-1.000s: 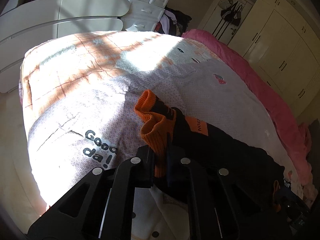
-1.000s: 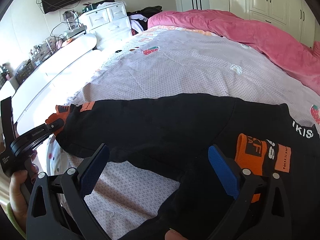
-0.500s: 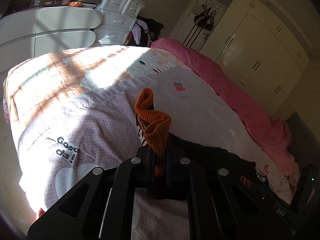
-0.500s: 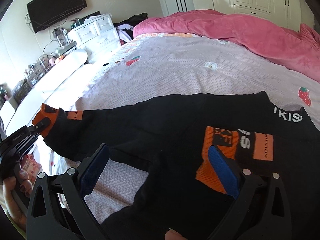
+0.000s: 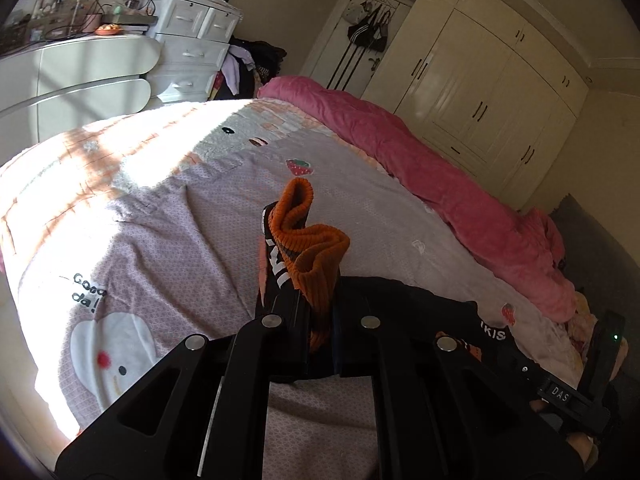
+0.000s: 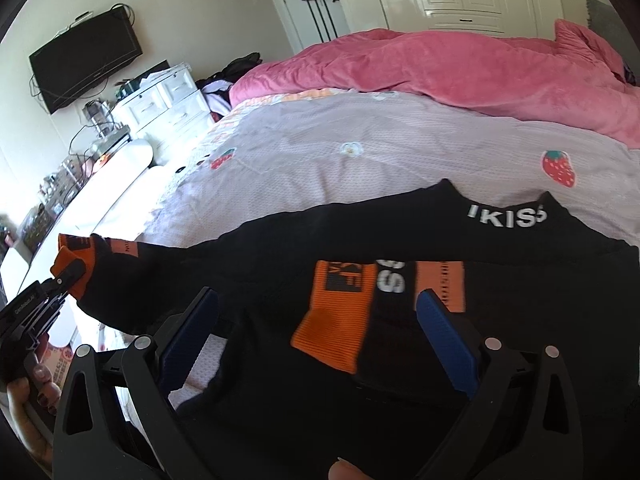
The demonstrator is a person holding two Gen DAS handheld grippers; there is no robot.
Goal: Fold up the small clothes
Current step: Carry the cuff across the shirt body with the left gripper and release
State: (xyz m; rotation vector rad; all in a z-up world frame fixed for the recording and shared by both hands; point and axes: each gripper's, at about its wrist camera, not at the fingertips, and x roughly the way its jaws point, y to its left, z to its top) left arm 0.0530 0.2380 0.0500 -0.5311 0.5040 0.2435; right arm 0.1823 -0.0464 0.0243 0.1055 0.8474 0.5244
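A black sweater with orange cuffs and a white-lettered collar lies spread on the bed. My left gripper is shut on one orange cuff and holds that sleeve up off the sheet. In the right wrist view the left gripper shows at the far left, with the sleeve stretched out from the body. My right gripper hovers open over the sweater's chest. The other orange cuff lies folded across the chest between the blue pads, untouched by them.
A lilac printed sheet covers the bed, and a bunched pink duvet runs along its far side. White drawers and a curved white desk stand past the bed's end. Cream wardrobes line the far wall.
My left gripper has risen with the cuff, lifting the sleeve clear of the sheet. My right gripper has slid across the sweater, so the folded cuff now sits between its open fingers.
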